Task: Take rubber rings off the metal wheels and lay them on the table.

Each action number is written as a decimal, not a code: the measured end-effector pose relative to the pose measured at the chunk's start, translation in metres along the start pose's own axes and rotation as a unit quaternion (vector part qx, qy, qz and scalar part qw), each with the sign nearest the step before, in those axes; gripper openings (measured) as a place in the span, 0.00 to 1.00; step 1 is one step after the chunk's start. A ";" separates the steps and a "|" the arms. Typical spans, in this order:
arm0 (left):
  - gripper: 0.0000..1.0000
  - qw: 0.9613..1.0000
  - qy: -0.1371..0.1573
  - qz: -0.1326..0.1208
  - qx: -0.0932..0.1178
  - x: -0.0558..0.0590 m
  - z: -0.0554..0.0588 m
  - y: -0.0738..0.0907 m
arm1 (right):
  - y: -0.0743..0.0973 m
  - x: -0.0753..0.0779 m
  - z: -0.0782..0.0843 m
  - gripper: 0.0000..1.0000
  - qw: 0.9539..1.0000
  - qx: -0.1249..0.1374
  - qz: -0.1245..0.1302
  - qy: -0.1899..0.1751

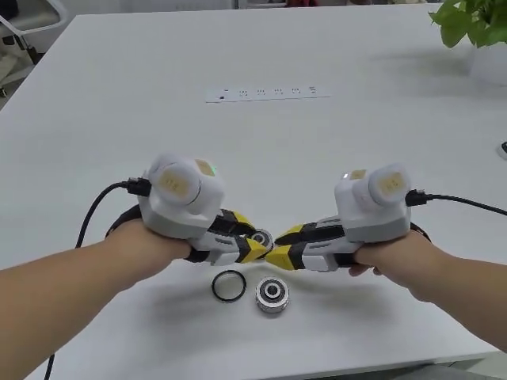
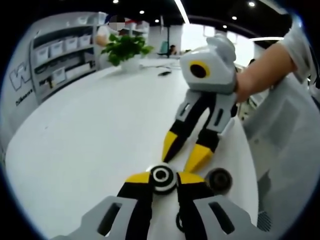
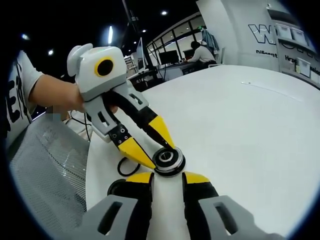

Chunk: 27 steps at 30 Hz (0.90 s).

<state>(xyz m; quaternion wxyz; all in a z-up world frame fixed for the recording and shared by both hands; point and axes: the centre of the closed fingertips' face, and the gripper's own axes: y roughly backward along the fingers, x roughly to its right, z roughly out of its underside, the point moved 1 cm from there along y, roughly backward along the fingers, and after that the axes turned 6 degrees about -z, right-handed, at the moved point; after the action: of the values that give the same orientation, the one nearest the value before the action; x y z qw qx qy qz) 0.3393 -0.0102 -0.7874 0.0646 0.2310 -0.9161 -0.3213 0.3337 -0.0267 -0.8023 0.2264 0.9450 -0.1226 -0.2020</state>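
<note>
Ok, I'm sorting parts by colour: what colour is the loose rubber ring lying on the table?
Black. The rubber ring shows best in the head view.

- White table (image 1: 333, 150), broad, matt, lit evenly from above.
- Power strip (image 1: 267, 93), white, lying flat near the middle of the far edge.
- Potted plant (image 1: 474, 22), green leaves, pale pot, at the far right corner.
- Chair (image 1: 28, 20), pale, beyond the far left corner.
- Shelving (image 2: 57, 55), white, with rows of storage bins, against the wall.
- Strip light (image 2: 181, 11) and round spotlights in a dark ceiling.
- Glazed partition (image 3: 172, 40), with a seated person (image 3: 202, 51) at monitors beyond the table.
- White wall with large dark lettering (image 3: 264, 34).
</note>
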 end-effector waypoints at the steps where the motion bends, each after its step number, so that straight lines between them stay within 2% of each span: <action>1: 0.19 1.000 -0.010 -0.005 0.004 -0.002 -0.001 0.000 | 0.000 0.000 0.000 0.19 1.000 0.000 0.000 0.000; 3: 0.18 1.000 0.001 -0.006 0.000 -0.002 0.000 0.000 | 0.000 0.000 0.000 0.20 1.000 0.000 0.000 0.000; 9: 0.17 1.000 0.009 -0.017 0.006 -0.004 0.001 0.000 | -0.001 0.000 -0.002 0.21 1.000 0.003 0.001 0.006; 11: 0.14 1.000 0.010 -0.023 0.004 -0.005 0.001 0.000 | -0.002 0.000 -0.002 0.22 1.000 0.003 0.002 0.008; 12: 0.14 1.000 0.002 -0.020 0.006 -0.004 0.001 -0.001 | -0.002 0.001 -0.003 0.23 1.000 0.004 0.005 0.010; 17: 0.14 1.000 0.004 -0.020 0.006 -0.004 0.000 -0.001 | -0.005 0.000 -0.003 0.26 1.000 0.004 0.004 0.017; 27: 0.14 1.000 0.007 -0.023 0.010 -0.004 0.001 -0.001 | -0.011 0.000 -0.005 0.26 0.998 -0.006 0.014 0.056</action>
<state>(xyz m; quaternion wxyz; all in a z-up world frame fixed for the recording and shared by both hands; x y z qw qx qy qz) 0.3436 -0.0085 -0.7886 0.0617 0.2550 -0.9132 -0.3118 0.3373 -0.0149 -0.8031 0.2415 0.9515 -0.1218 -0.1463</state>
